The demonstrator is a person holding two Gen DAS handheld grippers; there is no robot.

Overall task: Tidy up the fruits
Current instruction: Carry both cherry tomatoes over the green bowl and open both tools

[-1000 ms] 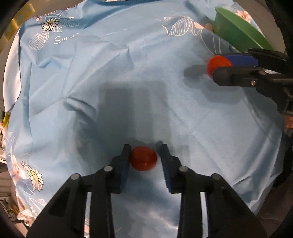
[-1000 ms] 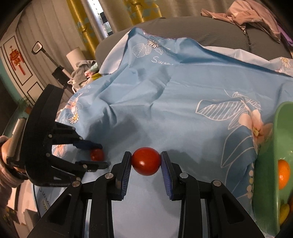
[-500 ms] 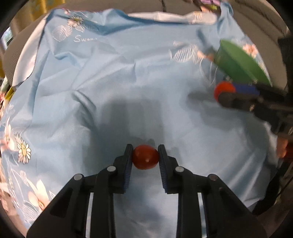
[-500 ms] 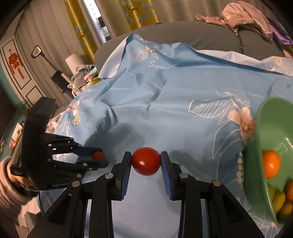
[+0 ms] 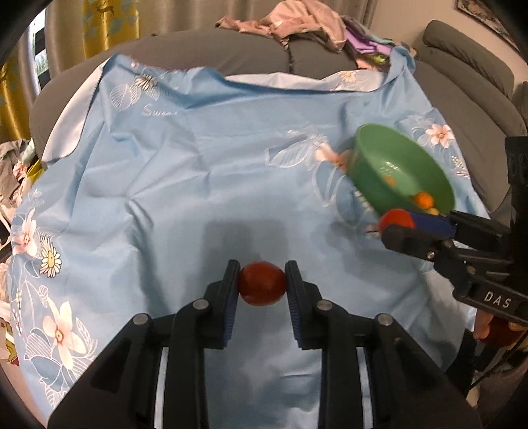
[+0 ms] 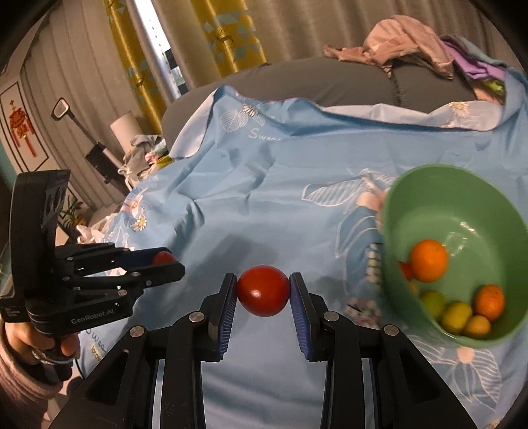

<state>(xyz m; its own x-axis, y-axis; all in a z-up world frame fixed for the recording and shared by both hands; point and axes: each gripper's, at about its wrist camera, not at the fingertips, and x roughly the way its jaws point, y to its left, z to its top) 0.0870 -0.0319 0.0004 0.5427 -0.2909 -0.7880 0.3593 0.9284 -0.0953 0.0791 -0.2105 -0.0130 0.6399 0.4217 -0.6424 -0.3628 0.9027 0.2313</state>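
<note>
My left gripper (image 5: pixel 262 286) is shut on a small dark red tomato (image 5: pixel 262 287) and holds it above the blue flowered cloth (image 5: pixel 204 171). My right gripper (image 6: pixel 263 290) is shut on a brighter red tomato (image 6: pixel 263 291), also lifted. A green bowl (image 6: pixel 425 191) at the right holds oranges (image 6: pixel 428 260) and small yellow-green fruits (image 6: pixel 457 317). In the left wrist view the bowl (image 5: pixel 379 158) sits at the right, with the right gripper (image 5: pixel 401 226) and its tomato just in front of it. The left gripper (image 6: pixel 165 262) shows at the left of the right wrist view.
The cloth covers a grey sofa (image 5: pixel 231 49) with a heap of clothes (image 5: pixel 297 23) on its back. Yellow curtains (image 6: pixel 231 29) and a lamp (image 6: pixel 62 109) stand behind. Clutter (image 6: pixel 145 151) lies beside the left end of the cloth.
My left gripper closed on the small tomato and lifted it off the cloth. My right gripper carried its tomato nearer to the green bowl. Both views tilted upward.
</note>
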